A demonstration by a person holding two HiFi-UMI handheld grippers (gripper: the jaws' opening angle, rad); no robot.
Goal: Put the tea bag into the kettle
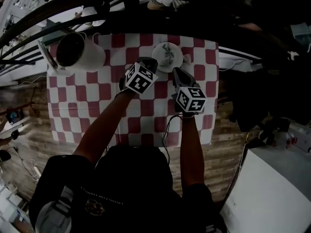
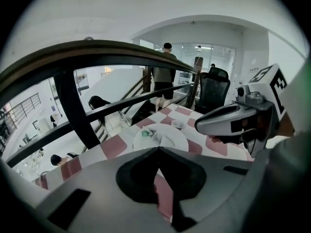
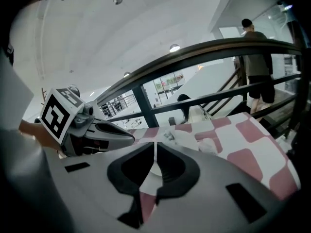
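Pale tea bag [image 1: 167, 53] seems to lie lengthwise front-to-back; fingers of left gripper [image 2: 158, 148] and right gripper [image 3: 155, 144] pressed together.

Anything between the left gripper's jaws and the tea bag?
Nothing in the way. In the left gripper view, only a bare stretch of the white plate lies between the left gripper, jaws together, and the tea bag.

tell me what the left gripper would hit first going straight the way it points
Most likely the white plate holding the tea bag, just ahead of the left gripper; exact depth is unclear.
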